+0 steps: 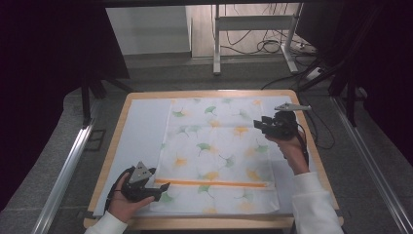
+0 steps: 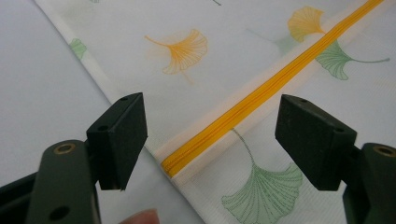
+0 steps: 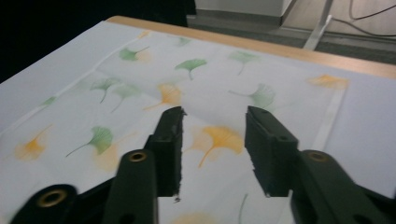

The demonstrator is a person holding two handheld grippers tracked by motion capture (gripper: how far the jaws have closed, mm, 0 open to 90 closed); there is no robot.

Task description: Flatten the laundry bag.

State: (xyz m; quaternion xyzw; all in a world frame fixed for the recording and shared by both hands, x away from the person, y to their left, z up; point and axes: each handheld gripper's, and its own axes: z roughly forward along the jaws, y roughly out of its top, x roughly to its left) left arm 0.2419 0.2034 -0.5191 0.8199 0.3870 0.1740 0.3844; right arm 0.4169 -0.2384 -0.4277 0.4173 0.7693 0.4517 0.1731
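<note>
A white cloth cover printed with green and orange ginkgo leaves [image 1: 216, 151] lies flat on the table, an orange zipper [image 1: 214, 184] running across it near the front edge. My left gripper [image 1: 163, 186] hovers open at the zipper's left end [image 2: 175, 164], which lies between its jaws without being touched. My right gripper [image 1: 258, 124] hangs open above the cloth's right side [image 3: 219, 135], jaws pointing left with nothing held between them.
A pale sheet [image 1: 141, 131] covers the wooden table [image 1: 124, 109] under the cloth, with bare sheet left of it. Beyond the table stand a metal frame [image 1: 216, 44] and loose cables [image 1: 272, 46] on the floor. A rail [image 1: 68, 161] runs along the left.
</note>
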